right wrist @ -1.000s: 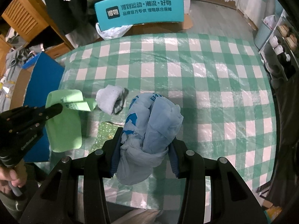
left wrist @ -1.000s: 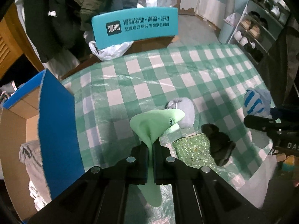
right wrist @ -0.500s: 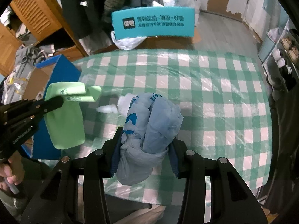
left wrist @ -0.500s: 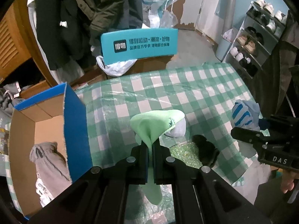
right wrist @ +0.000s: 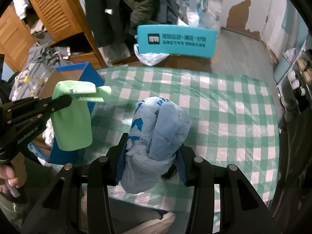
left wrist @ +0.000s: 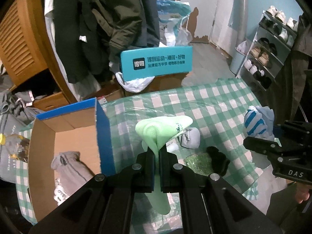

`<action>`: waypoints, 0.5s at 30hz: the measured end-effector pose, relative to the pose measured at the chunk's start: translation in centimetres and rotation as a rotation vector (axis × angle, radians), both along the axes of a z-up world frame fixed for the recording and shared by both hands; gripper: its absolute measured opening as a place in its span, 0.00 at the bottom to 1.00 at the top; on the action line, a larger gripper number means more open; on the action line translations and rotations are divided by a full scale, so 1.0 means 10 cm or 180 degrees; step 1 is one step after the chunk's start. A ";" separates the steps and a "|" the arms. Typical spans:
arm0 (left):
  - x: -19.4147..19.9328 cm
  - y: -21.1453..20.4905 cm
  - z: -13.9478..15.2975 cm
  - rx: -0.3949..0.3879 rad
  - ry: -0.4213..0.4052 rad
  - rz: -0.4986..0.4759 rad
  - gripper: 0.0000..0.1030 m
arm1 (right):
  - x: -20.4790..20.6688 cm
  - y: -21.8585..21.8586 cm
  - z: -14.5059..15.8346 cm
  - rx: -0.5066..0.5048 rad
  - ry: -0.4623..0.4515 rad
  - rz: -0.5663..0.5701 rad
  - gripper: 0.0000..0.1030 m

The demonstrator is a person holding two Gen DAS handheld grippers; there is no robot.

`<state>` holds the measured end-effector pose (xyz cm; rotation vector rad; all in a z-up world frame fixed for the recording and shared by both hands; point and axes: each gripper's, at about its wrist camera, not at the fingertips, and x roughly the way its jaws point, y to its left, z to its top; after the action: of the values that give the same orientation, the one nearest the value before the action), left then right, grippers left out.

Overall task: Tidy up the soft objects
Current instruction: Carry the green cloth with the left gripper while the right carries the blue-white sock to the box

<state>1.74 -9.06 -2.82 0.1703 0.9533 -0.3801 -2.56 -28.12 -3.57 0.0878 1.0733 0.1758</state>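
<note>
in the left wrist view, your left gripper [left wrist: 157, 152] was clamped tight on a green cloth [left wrist: 162, 130], which fanned out above the fingertips and hung down below them. to the left of the gripper and lower stood an open cardboard box [left wrist: 103, 136] with a blue wall, and a grey garment [left wrist: 70, 165] lay inside it. just ahead of the fingers and to their right, on the green checked tablecloth [left wrist: 214, 105], sat a grey sock [left wrist: 190, 138], a black sock [left wrist: 217, 159] and a glittery green pad [left wrist: 197, 161], the black sock lying against the pad. far to the right your right gripper [left wrist: 259, 136] held a pale blue bundle [left wrist: 257, 121].

in the right wrist view, your right gripper [right wrist: 150, 150] was part closed, its fingers pressed on either side of the blue bundle [right wrist: 158, 136], which bulged up between them, lifted above the tablecloth [right wrist: 234, 107]. to the left, the left gripper [right wrist: 64, 99] pinched the green cloth [right wrist: 73, 122], which hung in front of the box [right wrist: 91, 74].
</note>
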 end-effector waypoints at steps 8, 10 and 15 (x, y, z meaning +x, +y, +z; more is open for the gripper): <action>-0.04 0.20 0.14 -0.0042 -0.0086 0.0099 0.03 | -0.01 0.21 0.16 0.0023 -0.0110 0.0150 0.42; -0.05 0.26 0.17 -0.0052 -0.0103 0.0126 0.03 | 0.00 0.27 0.18 0.0029 -0.0126 0.0184 0.42; -0.07 0.40 0.23 -0.0076 -0.0142 0.0189 0.03 | 0.03 0.44 0.24 0.0034 -0.0154 0.0282 0.42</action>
<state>1.05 -5.11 -0.51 0.1280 0.9073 -0.3317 -2.22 -23.69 -1.21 0.0454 1.0288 0.2623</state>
